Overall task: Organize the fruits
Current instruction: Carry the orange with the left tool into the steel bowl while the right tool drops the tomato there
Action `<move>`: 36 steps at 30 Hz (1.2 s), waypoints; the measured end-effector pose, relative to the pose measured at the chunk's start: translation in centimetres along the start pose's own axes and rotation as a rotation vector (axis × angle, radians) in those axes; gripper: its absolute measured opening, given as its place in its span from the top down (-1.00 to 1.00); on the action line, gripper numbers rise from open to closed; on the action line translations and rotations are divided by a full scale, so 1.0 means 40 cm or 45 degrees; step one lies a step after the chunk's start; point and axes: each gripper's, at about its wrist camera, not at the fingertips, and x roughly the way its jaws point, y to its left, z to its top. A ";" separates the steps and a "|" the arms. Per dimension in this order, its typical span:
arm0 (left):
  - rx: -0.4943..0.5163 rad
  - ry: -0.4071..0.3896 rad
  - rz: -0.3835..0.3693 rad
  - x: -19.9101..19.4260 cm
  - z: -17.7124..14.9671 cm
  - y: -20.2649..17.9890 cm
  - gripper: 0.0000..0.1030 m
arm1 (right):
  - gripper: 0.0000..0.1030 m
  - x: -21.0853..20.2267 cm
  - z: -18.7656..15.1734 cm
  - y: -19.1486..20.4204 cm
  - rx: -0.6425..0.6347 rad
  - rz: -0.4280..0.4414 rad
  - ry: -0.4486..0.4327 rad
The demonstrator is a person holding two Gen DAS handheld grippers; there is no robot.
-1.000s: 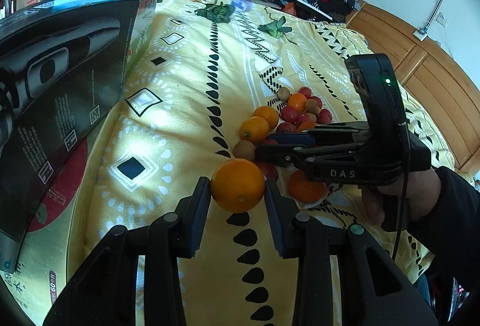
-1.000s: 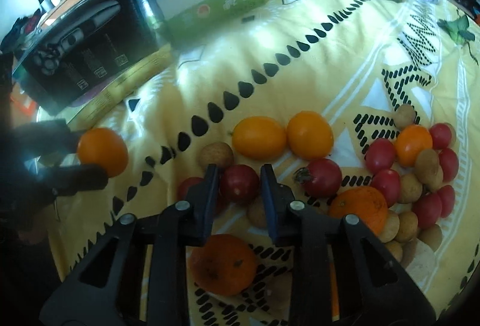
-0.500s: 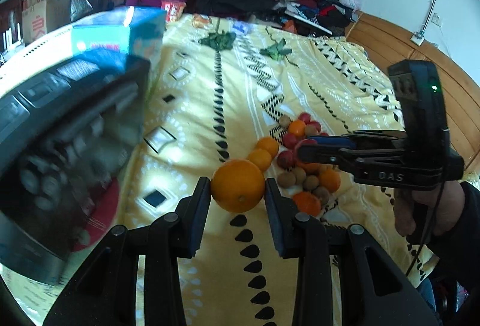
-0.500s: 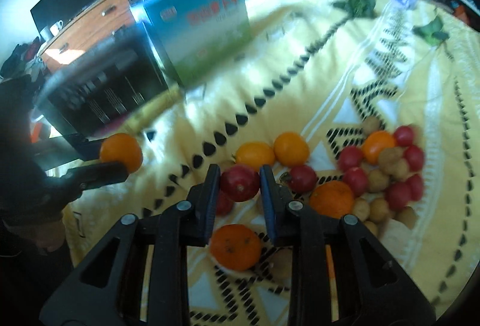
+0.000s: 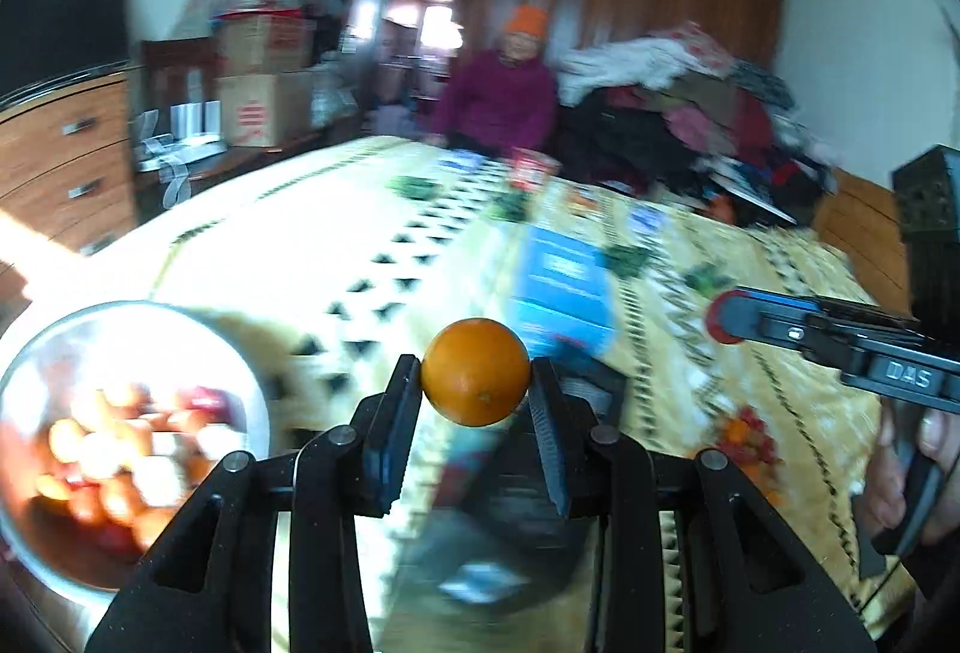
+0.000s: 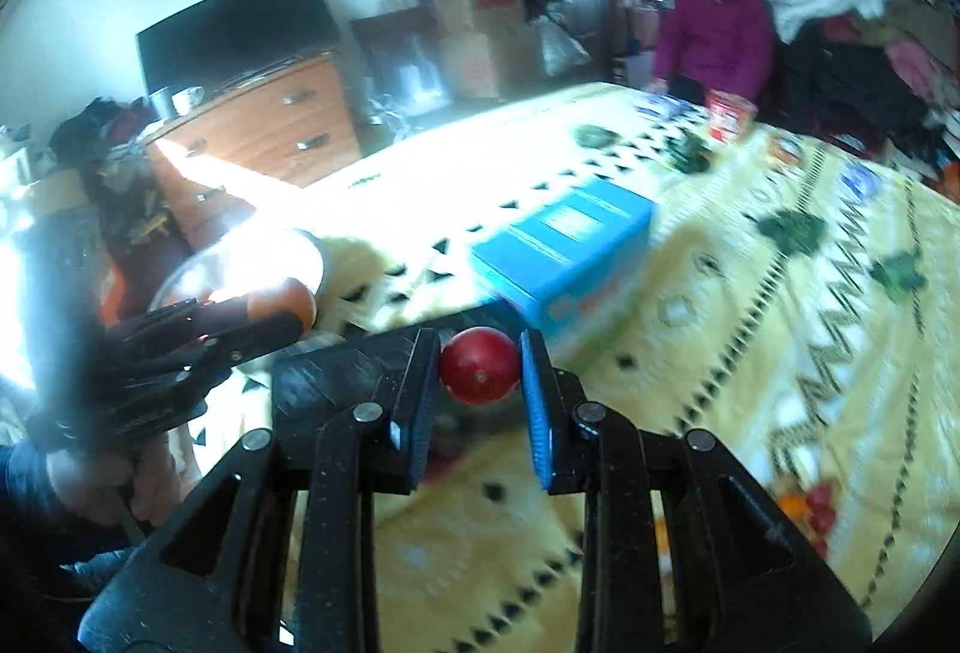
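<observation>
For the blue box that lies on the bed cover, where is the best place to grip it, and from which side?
Probably across the narrow width of the blue box, coming from above: it lies flat, and its broad top faces up.

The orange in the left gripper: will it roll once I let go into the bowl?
Probably. The orange is round and smooth, held only at its sides by the left gripper. The bowl already holds piled fruit, so it may settle against them.

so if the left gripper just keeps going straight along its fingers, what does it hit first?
Likely the blue box on the bedspread, directly beyond the held orange. The left gripper looks raised, so it might clear it; depth is unclear.
</observation>
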 end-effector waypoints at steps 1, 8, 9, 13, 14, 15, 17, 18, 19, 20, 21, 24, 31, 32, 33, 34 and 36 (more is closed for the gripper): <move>-0.026 -0.003 0.053 -0.010 0.009 0.053 0.28 | 0.47 0.021 0.016 0.028 -0.015 0.024 0.001; -0.138 0.133 0.382 0.024 -0.017 0.338 0.28 | 0.47 0.243 0.085 0.297 -0.078 0.242 0.125; -0.147 0.151 0.403 0.025 -0.029 0.354 0.28 | 0.47 0.284 0.086 0.342 -0.093 0.266 0.154; -0.177 0.215 0.459 0.046 -0.059 0.404 0.28 | 0.47 0.374 0.062 0.428 -0.121 0.309 0.241; -0.178 0.227 0.468 0.051 -0.065 0.414 0.28 | 0.47 0.388 0.057 0.435 -0.122 0.310 0.257; -0.177 0.238 0.476 0.056 -0.070 0.420 0.28 | 0.47 0.403 0.054 0.440 -0.121 0.311 0.273; -0.185 0.260 0.480 0.069 -0.081 0.434 0.28 | 0.47 0.433 0.047 0.436 -0.108 0.305 0.305; -0.186 0.271 0.482 0.070 -0.085 0.441 0.28 | 0.47 0.448 0.043 0.432 -0.095 0.305 0.324; -0.188 0.281 0.484 0.074 -0.089 0.448 0.28 | 0.47 0.459 0.042 0.432 -0.088 0.302 0.337; -0.191 0.289 0.482 0.080 -0.093 0.453 0.28 | 0.47 0.469 0.038 0.431 -0.084 0.295 0.349; -0.194 0.294 0.479 0.083 -0.093 0.459 0.28 | 0.47 0.479 0.039 0.436 -0.081 0.289 0.357; -0.201 0.299 0.475 0.086 -0.095 0.468 0.28 | 0.46 0.496 0.035 0.445 -0.074 0.278 0.379; -0.213 0.302 0.490 0.088 -0.089 0.473 0.28 | 0.45 0.516 0.028 0.467 -0.079 0.267 0.411; -0.215 0.304 0.494 0.087 -0.090 0.477 0.24 | 0.44 0.517 0.028 0.469 -0.080 0.263 0.412; -0.216 0.304 0.503 0.085 -0.090 0.477 0.17 | 0.35 0.517 0.028 0.470 -0.082 0.255 0.408; -0.219 0.297 0.510 0.082 -0.090 0.478 -0.01 | 0.21 0.514 0.030 0.470 -0.086 0.244 0.401; -0.225 0.279 0.535 0.073 -0.089 0.480 -0.14 | -0.66 0.504 0.037 0.468 -0.086 0.212 0.366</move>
